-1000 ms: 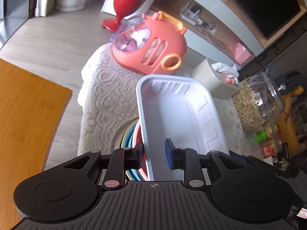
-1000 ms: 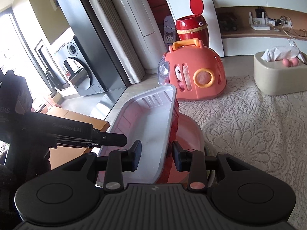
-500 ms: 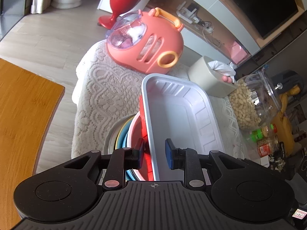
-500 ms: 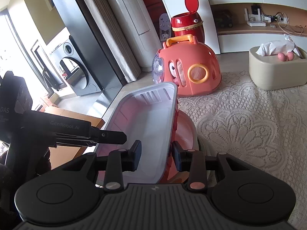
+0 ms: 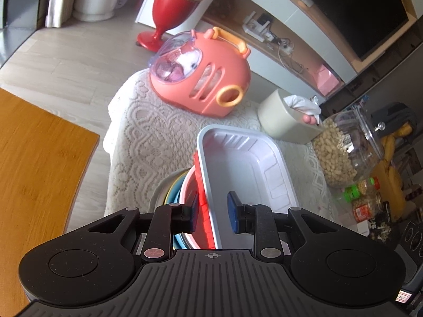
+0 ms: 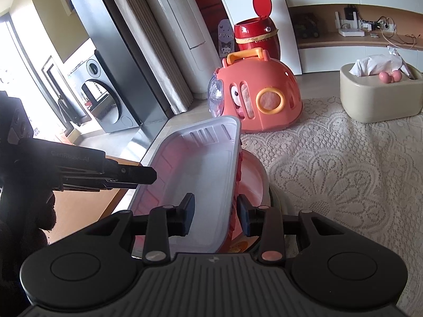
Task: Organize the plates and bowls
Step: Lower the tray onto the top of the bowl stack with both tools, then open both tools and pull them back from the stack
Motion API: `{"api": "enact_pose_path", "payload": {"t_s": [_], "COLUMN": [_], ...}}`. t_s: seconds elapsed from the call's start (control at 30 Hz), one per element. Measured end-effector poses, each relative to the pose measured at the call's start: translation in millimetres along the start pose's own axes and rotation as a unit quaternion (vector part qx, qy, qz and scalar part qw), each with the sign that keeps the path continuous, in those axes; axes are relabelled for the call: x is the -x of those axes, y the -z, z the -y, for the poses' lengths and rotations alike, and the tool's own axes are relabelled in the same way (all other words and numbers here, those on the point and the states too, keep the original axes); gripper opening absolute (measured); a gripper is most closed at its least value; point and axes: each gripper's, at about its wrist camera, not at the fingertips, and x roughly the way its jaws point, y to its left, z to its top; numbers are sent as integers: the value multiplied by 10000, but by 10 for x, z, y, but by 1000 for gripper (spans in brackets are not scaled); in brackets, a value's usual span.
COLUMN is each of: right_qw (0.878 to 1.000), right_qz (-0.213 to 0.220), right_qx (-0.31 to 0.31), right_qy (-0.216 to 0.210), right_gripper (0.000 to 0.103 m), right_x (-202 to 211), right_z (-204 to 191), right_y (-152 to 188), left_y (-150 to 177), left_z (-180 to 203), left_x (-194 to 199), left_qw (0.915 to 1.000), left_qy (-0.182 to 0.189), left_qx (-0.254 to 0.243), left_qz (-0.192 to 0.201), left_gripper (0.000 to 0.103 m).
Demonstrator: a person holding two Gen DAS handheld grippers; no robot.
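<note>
The left tool [image 6: 127, 175] reads "GenRobot.AI" along its side

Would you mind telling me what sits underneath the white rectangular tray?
Under the white tray a red container is nested against it, and below that a stack of round bowls with pink, blue and yellow rims. The tray covers the bowls' insides, so their contents cannot be seen.

A white rectangular tray [image 5: 246, 166] with a red underside sits in the lower centre of the left wrist view. Beneath it, stacked bowls [image 5: 175, 192] show pink, blue and yellow rims. The tablecloth [image 5: 148, 137] is cream lace with a floral pattern. At upper centre, the pet carrier [image 5: 208, 79] is coral with orange trim. The tissue box [image 6: 380, 95] at right is beige. The gripper pads [image 5: 234, 211] are blue.
</note>
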Motion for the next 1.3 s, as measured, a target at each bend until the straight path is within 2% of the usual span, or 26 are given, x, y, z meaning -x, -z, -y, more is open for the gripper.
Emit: {"api": "enact_pose_path", "payload": {"t_s": [0.17,0.4,0.6,0.97,1.17,1.3], "right_qw": [10000,10000,10000,10000,9999,9990], "right_qz": [27,46,36,-12,70,405], "right_qx": [-2,0,-5,-67,-86,7], "right_qy": [-9,12,-18,-46,33,192], "right_gripper": [35,36,36,36,36,37], "right_x": [6,-9,-18,-40,-15,124], "right_z": [-13,7,-3,30,67,63], "right_y": [-6,-11,11,14,37,78], "left_y": [-2,-5,22,17,33,159], "left_z": [-8,13,12,-3,42,112], "left_x": [2,-34,-115,-85,44,241], "left_qw": [9998,9995,9997,9996,9992,9965], "left_qy": [208,292,230,287,125,-52], "left_qx": [63,43,27,46,-63,-162], "left_qz": [-13,56,-68,-7,365,825], "left_gripper": [26,26,26,26,26,26]}}
